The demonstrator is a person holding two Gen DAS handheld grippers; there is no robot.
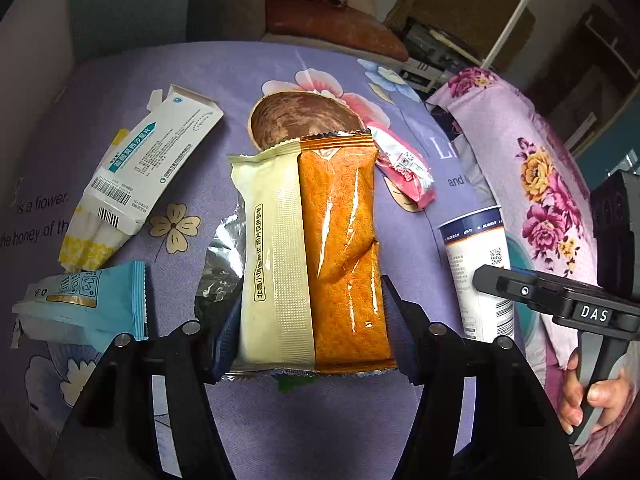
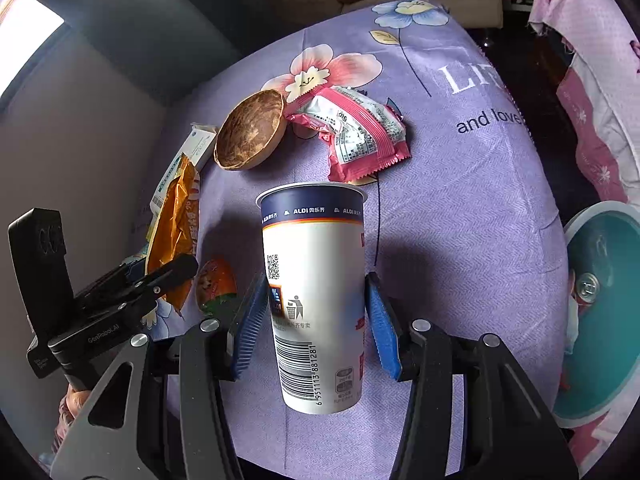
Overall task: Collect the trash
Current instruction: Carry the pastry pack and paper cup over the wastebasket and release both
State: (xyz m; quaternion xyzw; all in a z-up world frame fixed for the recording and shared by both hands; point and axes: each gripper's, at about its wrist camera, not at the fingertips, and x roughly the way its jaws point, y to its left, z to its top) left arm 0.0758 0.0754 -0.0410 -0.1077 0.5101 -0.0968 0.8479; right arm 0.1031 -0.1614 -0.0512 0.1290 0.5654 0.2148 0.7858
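Note:
My left gripper [image 1: 312,320] is shut on an orange and cream snack wrapper [image 1: 316,248], held above the purple floral cloth [image 1: 248,68]. The wrapper also shows from the side in the right wrist view [image 2: 174,236]. My right gripper [image 2: 316,320] is shut on a white paper cup with a navy rim [image 2: 316,280], held upright; its blue pads [image 2: 382,332] press the cup's sides. The cup shows in the left wrist view [image 1: 478,264] at right.
On the cloth lie a white medicine box [image 1: 148,164], a blue wrapper [image 1: 84,304], a silver foil wrapper [image 1: 224,256], a brown shell-like bowl [image 2: 250,134] and a pink wrapper [image 2: 356,132]. A teal bin [image 2: 600,312] stands at right beside a pink floral cloth [image 1: 532,168].

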